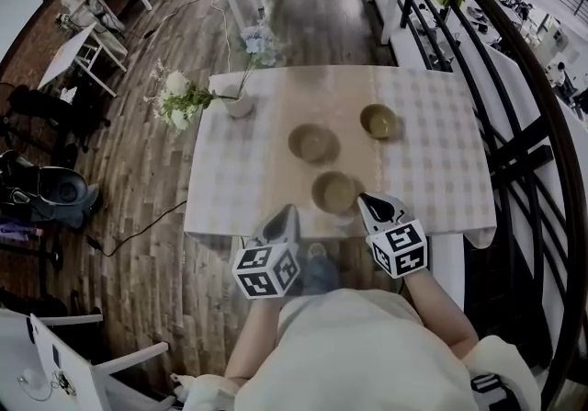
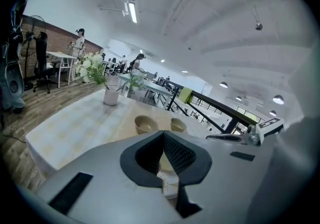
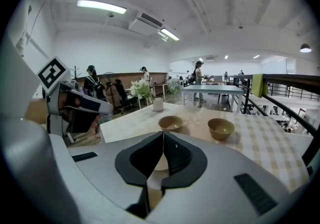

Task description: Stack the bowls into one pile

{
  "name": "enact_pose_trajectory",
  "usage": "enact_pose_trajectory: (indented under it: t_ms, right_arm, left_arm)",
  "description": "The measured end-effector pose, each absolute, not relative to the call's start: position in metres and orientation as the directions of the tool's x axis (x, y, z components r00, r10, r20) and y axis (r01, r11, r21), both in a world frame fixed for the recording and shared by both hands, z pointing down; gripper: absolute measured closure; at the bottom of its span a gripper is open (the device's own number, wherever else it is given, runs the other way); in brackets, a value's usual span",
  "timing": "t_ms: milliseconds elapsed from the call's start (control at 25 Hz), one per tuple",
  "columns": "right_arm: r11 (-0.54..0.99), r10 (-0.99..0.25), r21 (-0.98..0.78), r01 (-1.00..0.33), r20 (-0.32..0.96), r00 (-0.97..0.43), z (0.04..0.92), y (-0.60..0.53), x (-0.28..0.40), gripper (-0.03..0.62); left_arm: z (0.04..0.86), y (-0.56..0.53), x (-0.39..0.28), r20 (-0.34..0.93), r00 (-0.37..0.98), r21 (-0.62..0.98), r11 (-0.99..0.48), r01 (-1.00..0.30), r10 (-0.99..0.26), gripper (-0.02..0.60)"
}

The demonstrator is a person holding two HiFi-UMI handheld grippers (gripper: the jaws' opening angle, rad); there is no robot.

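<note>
Nothing stacked yet. Three round olive-tan ceramic bowls on the tan runner [image 1: 323, 92] down the table's middle, all upright, empty and apart from one another:
- near bowl [image 1: 334, 190] close to the front edge
- middle bowl [image 1: 312, 142] behind it, slightly left
- far bowl [image 1: 378, 120] back-right

Just left of the near bowl, at the table's edge: left gripper [image 1: 282, 219], with jaws pressed together on nothing. Just right of the same bowl: right gripper [image 1: 371, 206], likewise closed and empty. No contact w/ any bowl.

Prob. the approach for the 1st pick. To do it well:
- Spread the right jaws before reaching in.
- Take the near bowl by its wall on the closest side, one jaw inside, one outside.
- Grip firmly; glazed wall likely slick.
- Lift straight up, keep level, carry over the middle bowl, centre, lower till nested, then let go.
- No sliding across the cloth, to avoid rucking it.
- Repeat w/ the far bowl, or bring the pair over to it.

Further out: pale checked tablecloth [image 1: 432, 170] under the runner. White vase [image 1: 238, 106] w/ white flowers at the back-left, well clear of the bowls. Dark metal railing [image 1: 514, 124] beyond the right side.
</note>
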State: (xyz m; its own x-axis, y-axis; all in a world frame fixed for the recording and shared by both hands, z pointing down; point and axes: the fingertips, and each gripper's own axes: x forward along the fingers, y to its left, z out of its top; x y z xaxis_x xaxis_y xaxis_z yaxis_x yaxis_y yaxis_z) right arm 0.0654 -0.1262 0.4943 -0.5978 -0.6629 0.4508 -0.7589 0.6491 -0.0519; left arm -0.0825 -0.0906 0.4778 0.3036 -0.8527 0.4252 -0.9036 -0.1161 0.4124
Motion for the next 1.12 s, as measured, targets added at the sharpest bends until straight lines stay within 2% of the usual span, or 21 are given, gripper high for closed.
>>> enact_pose_trajectory:
  t_ms: [560, 880, 1120]
  right_arm:
    - [0.624, -0.624, -0.039, -0.78, 0.577, -0.528, 0.56, -0.169, 0.056, 0.589]
    - [0.619, -0.586, -0.041, -0.784, 0.641, -0.496, 0.589, -0.184, 0.055, 0.528]
    - [0.615, -0.56, -0.041, -0.787, 0.681, -0.472, 0.605, -0.192, 0.052, 0.511]
  left_arm:
    - [0.497, -0.135, -0.103, 0.468, 0.337, 0.419, -0.131, -0.899, -0.817, 0.577]
    - [0.503, -0.153, -0.104, 0.482, 0.36, 0.425, -0.146, -0.893, -0.799, 0.577]
    - [0.506, -0.16, -0.109, 0.489, 0.369, 0.425, -0.153, -0.892, -0.791, 0.577]
